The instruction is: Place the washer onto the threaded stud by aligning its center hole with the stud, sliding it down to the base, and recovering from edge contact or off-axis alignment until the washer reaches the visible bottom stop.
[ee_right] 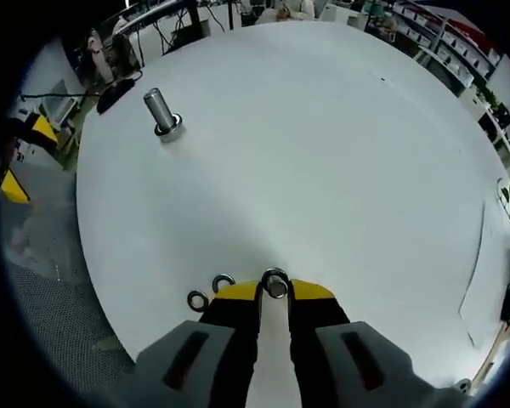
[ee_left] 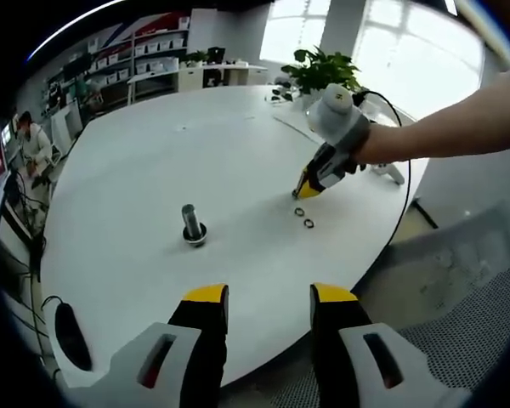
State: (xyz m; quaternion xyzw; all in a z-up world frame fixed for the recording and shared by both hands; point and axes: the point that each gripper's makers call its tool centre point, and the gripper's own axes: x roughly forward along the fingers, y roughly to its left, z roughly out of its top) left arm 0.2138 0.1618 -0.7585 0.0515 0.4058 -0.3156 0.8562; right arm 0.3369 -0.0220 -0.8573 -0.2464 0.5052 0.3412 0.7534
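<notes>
Here, in the left gripper view, a round white table (ee_left: 153, 170) is seen from its near edge. The stud (ee_left: 192, 223) stands upright on a collar near the middle of the table, well ahead of the left gripper (ee_left: 269, 303). The left gripper's yellow-tipped jaws are spread wide, with nothing between them, and are held over the table edge. The right gripper (ee_left: 301, 192) is seen to the right, held by a hand (ee_left: 370, 146), with its tip lowered to the table surface. Two spare washers (ee_left: 303, 218) lie on the table just beside that tip. A dark mouse (ee_left: 70, 336) and its cable lie near the table edge at the lower left. A potted plant (ee_left: 323, 70) stands at the far side, and shelving is visible in the background.

In the right gripper view, the right gripper (ee_right: 274, 292) is seen with its jaws drawn close together. A washer (ee_right: 274, 283) is pinched at the yellow tips, standing on edge with its hole visible. The two spare washers (ee_right: 210, 291) lie flat on the table (ee_right: 323, 136) just left of the tips, apart from each other. The stud (ee_right: 161, 112) is seen upright at the upper left, well apart from the held washer. The yellow tips of the left gripper (ee_right: 21, 157) are seen past the table edge at the far left.
</notes>
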